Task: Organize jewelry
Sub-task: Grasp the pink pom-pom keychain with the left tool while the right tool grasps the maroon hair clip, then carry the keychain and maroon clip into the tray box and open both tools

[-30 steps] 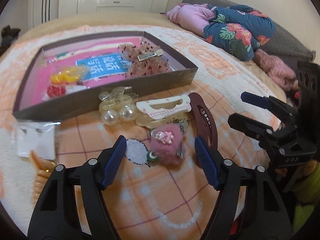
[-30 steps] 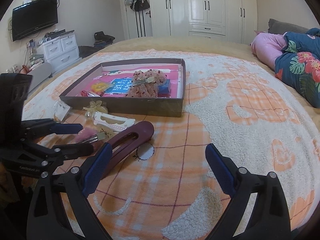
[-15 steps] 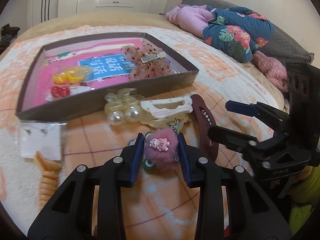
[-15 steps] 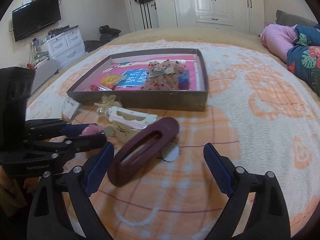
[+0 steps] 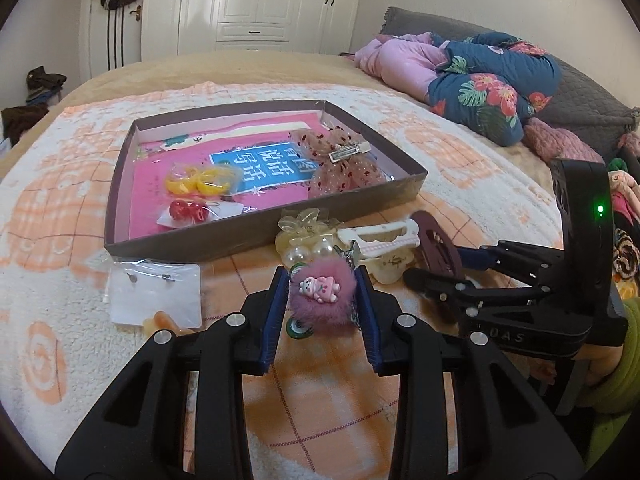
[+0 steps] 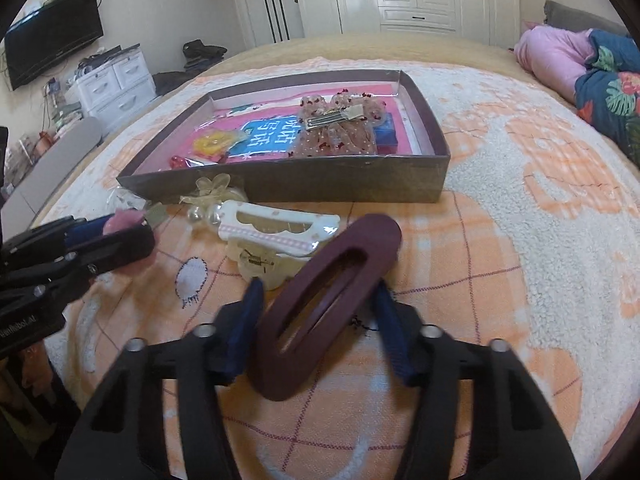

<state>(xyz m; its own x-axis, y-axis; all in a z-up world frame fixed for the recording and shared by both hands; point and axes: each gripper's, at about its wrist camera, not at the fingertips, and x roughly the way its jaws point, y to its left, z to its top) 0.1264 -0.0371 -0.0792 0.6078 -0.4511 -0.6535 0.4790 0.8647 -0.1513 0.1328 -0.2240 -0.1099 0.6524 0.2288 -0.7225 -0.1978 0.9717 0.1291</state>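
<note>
My left gripper (image 5: 322, 280) is shut on a fluffy pink pom-pom charm (image 5: 320, 300) with a small pink figure on it, held just above the orange-checked blanket. My right gripper (image 6: 319, 286) has its jaws closing on a long maroon hair clip (image 6: 332, 292), and both pads touch its sides. In the left wrist view the right gripper (image 5: 424, 264) sits to the right, around that clip (image 5: 436, 244). A white hair clip (image 6: 276, 228) and a clear bow with pearls (image 5: 304, 236) lie before the shallow brown box (image 5: 260, 240), which holds yellow rings (image 5: 204, 180), a red piece (image 5: 186, 210) and a dotted bow (image 5: 340, 160).
An earring card (image 5: 156, 296) and an orange spiral hair tie (image 5: 164, 320) lie left of my left gripper. A pink pillow and a flowered quilt (image 5: 488, 84) are heaped at the bed's right. Wardrobes (image 5: 256, 4), a TV (image 6: 52, 36) and white drawers (image 6: 116, 84) stand beyond the bed.
The left gripper closed on the pink pom-pom and raised it slightly. The right gripper slid forward over the maroon clip, and its jaws came in from wide apart to the clip's sides.
</note>
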